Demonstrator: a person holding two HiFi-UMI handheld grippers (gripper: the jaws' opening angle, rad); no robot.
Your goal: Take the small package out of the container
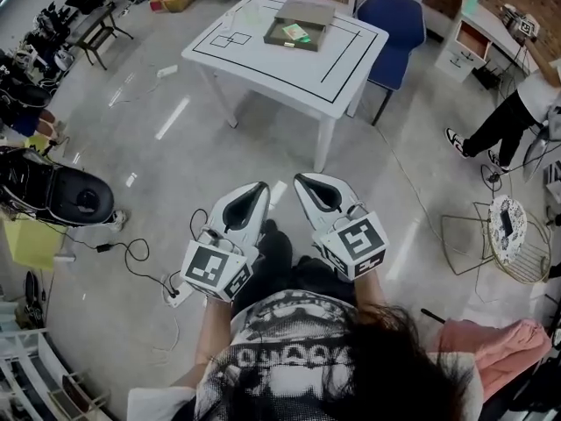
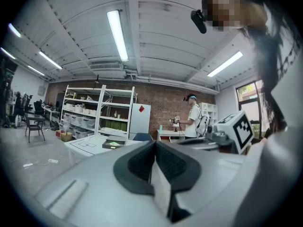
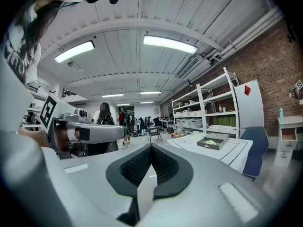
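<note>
Looking down from my head, I hold both grippers close in front of my waist and pointing forward. My left gripper and my right gripper are side by side, each with its jaws together and nothing in them. Well ahead across the floor stands a white table marked with black lines. The dark container sits on the table towards its far side, and the small green package lies inside it. A blue chair stands just beside the table on the right. In my left gripper view the two dark pads meet tip to tip with nothing between them. The table and container show small in the distance on the left, my right gripper's marker cube is at the right, and a person stands by the brick wall. In my right gripper view the jaws are likewise closed and empty. The container with its green package lies on the table far off to the right, and my left gripper shows at the left.
</note>
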